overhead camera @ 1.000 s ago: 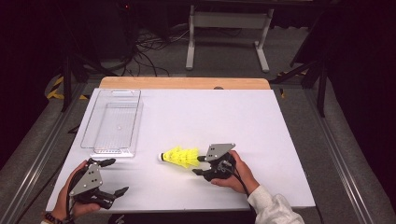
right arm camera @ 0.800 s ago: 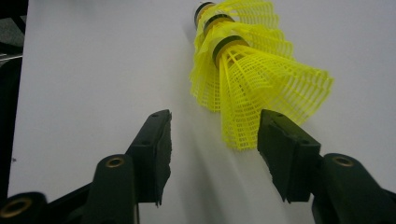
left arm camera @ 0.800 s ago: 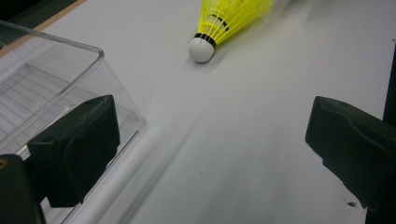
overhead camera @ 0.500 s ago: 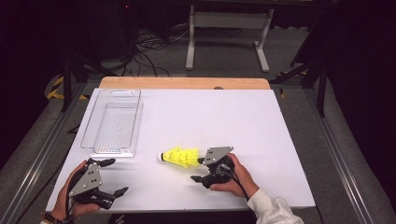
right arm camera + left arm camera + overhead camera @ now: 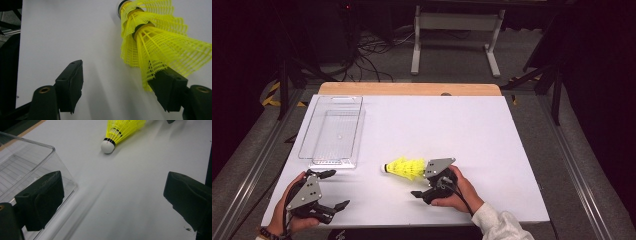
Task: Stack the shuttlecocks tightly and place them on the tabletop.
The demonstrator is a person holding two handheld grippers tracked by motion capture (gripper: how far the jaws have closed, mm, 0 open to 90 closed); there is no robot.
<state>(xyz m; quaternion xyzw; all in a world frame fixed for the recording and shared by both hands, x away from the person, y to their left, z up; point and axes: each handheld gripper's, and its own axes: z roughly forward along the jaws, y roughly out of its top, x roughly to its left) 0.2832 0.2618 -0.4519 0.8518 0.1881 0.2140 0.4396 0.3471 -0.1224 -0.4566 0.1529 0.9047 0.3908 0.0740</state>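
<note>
3 cameras, 1 table (image 5: 492, 130).
High view looks forward and down; both gripper views, close and low, share the shuttlecock (image 5: 117, 132).

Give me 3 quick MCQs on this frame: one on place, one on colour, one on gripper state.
1. Where does the shuttlecock lie?
A. inside the clear bin
B. on the white table, beside the right gripper
C. on the floor

2. What colour is its skirt?
A. yellow
B. red
C. blue

3. How is the right gripper set?
A. shut on the shuttlecock
B. shut on nothing
C. open, one jaw against the skirt

Key: B, it rests on the table, apart from the clear bin; A, the mesh is yellow with a white cork tip; C, the right gripper view shows a wide gap between the jaws, with the skirt at one of them.
</note>
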